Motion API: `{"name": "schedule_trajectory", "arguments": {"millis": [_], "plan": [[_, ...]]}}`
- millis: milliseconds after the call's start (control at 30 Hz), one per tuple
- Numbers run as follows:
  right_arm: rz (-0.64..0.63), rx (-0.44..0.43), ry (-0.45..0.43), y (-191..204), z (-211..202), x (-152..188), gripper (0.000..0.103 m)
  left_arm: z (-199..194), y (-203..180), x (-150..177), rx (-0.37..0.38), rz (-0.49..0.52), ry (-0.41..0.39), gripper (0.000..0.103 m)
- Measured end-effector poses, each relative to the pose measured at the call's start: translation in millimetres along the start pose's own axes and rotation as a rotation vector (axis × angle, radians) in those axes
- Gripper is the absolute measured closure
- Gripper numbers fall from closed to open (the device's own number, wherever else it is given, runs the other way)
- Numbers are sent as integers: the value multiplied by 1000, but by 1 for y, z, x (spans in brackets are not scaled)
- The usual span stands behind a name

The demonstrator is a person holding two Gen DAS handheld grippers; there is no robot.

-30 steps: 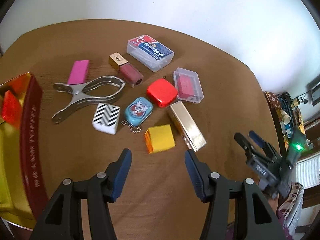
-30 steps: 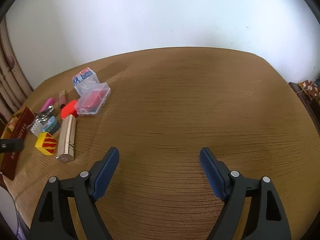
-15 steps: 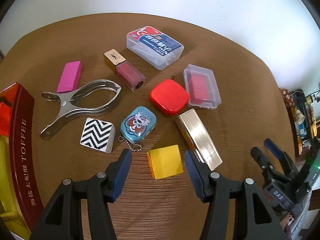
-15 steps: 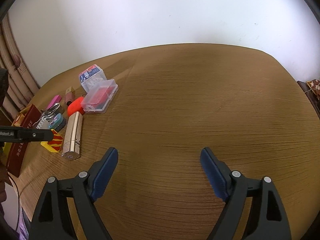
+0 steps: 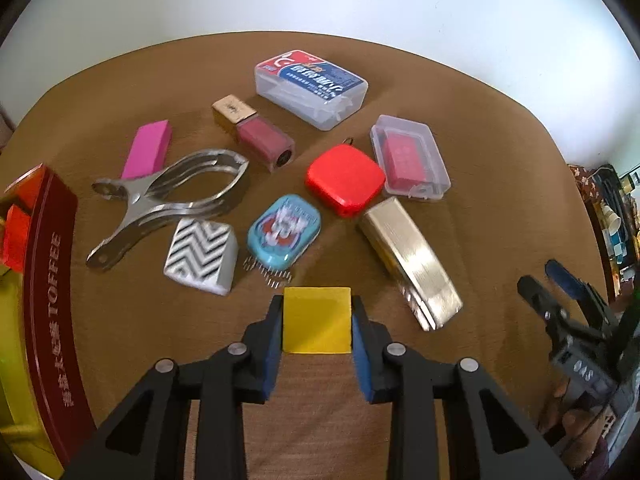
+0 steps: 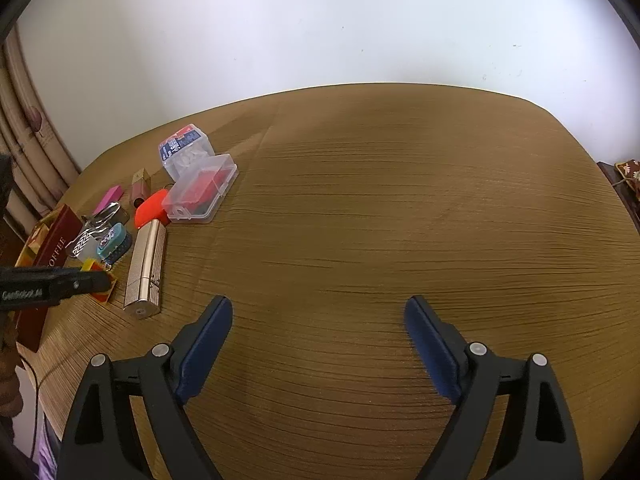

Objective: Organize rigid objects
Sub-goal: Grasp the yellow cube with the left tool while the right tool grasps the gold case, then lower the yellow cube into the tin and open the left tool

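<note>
My left gripper (image 5: 317,308) is shut on a yellow block (image 5: 317,320) on the brown table; the block also shows in the right wrist view (image 6: 90,266), half hidden behind the left gripper. Beyond it lie a gold case (image 5: 410,258), a blue tin (image 5: 284,228), a zigzag block (image 5: 200,254), a red square case (image 5: 345,180), a metal clamp (image 5: 160,200), a pink block (image 5: 147,148), a nail polish bottle (image 5: 256,136) and two clear boxes (image 5: 312,88) (image 5: 408,158). My right gripper (image 6: 318,312) is open and empty over bare table, far right of the pile.
A dark red toffee tin (image 5: 48,300) with a yellow inside stands at the left edge and holds a red block (image 5: 14,236). The table (image 6: 400,200) ends at a white wall behind. Clutter lies off the table's right side.
My left gripper has moved forward and down to the yellow block and shut on it. The right gripper has shifted only slightly.
</note>
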State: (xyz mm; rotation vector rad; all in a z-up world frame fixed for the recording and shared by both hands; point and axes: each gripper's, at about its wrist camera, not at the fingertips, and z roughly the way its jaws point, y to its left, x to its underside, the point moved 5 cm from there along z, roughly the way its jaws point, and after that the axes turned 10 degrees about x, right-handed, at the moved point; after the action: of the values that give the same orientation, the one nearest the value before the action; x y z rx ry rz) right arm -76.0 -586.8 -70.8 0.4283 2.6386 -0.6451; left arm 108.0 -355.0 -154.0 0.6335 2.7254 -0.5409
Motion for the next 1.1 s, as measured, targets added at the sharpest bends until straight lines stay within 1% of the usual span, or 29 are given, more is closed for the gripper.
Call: {"name": "schedule_trajectory", "arguments": {"millis": [67,167,200,233,267,367,400,433,600,667,700,767,800,833,967,1100], "plan": [[-8,-2,-18,2,-3,-1,17,-6,5,9,18,-16,-8,73],[-50,-72,-20,21,-10,-4,17,-14,14,19,46,-53,-7,72],[-64,-117,-8,34,-12,-6,19,-17,19,23,53,-68,-6,73],[-77,-142,-2,44,-13,-8,23,-18,23,26,56,-78,-5,73],[-98,-162,1,56,-14,-10,24,-21,29,30,60,-95,-3,72],[-179,-193,21,92,-10,-15,31,-23,36,32,65,-127,-12,73],[-194,-201,38,103,-6,-18,37,-25,38,33,67,-136,-14,72],[-197,-210,50,108,-3,-19,39,-26,42,34,74,-146,-15,72],[-223,-188,100,128,15,-26,40,-32,47,38,92,-158,-20,72],[-239,-177,125,133,23,-25,45,-31,47,38,98,-157,-20,72],[-253,-161,139,135,28,-24,53,-31,47,39,99,-157,-19,72],[-270,-145,129,138,29,-24,58,-32,48,41,106,-157,-18,72],[-283,-141,136,140,30,-24,67,-30,47,39,108,-159,-19,72],[-293,-130,136,141,30,-24,74,-30,47,39,111,-161,-19,72],[-310,-121,122,140,26,-21,75,-36,44,41,123,-158,-26,72],[-235,-167,137,127,21,-19,75,-53,39,45,144,-148,-36,72]]}}
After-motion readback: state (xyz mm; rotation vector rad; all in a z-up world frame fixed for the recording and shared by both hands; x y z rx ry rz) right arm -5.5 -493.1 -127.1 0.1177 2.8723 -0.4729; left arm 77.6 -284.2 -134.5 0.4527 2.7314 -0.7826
